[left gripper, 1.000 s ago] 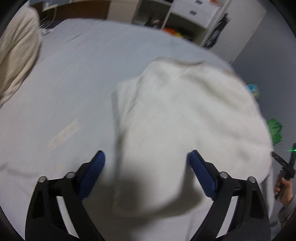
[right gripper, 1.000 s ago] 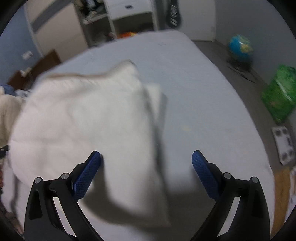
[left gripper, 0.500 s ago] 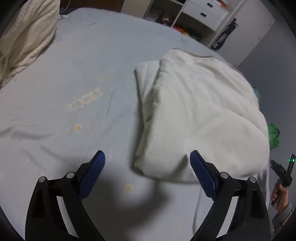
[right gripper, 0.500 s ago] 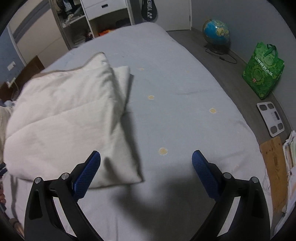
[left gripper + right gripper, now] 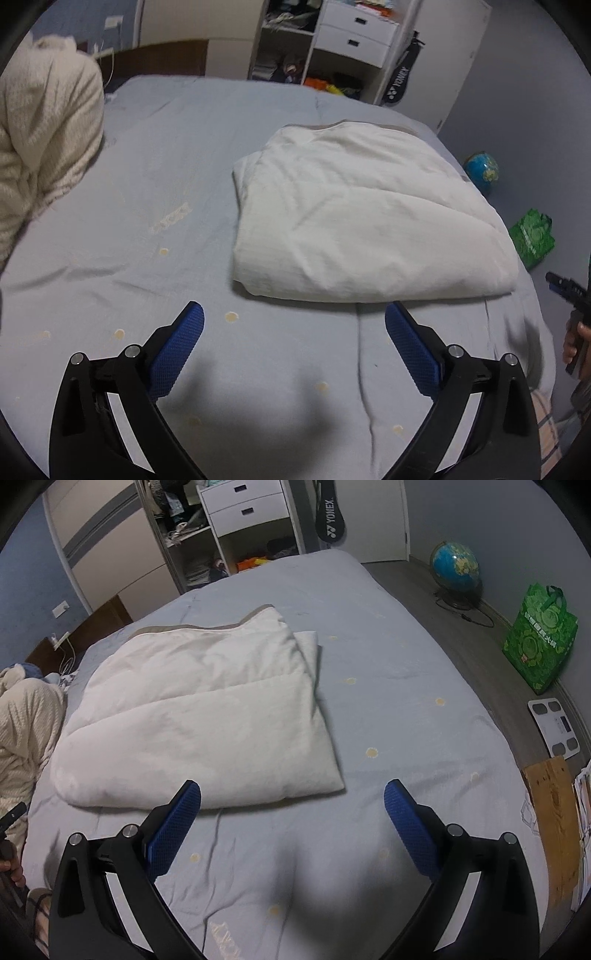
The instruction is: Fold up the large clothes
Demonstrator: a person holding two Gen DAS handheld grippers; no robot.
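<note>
A large white padded garment (image 5: 362,221) lies folded into a thick rectangle on the pale blue bed sheet (image 5: 147,184). In the left wrist view it sits just beyond the fingertips, toward the right. My left gripper (image 5: 293,314) hovers over bare sheet, its jaws opening wide with nothing between them. The right wrist view has the folded garment (image 5: 207,716) ahead and to the left. My right gripper (image 5: 291,790) is open and empty above the sheet (image 5: 388,664), its left fingertip over the garment's near edge.
A cream knitted blanket (image 5: 44,140) is heaped at the bed's left side. White shelves with drawers (image 5: 332,40) stand behind the bed. On the floor to the right are a globe (image 5: 456,568), a green bag (image 5: 539,635), a scale (image 5: 554,727) and a board (image 5: 554,812).
Both grippers have drawn back and upward from the garment. A second ago their fingers were over it; now it lies folded ahead of the fingertips, and more of the room shows.
</note>
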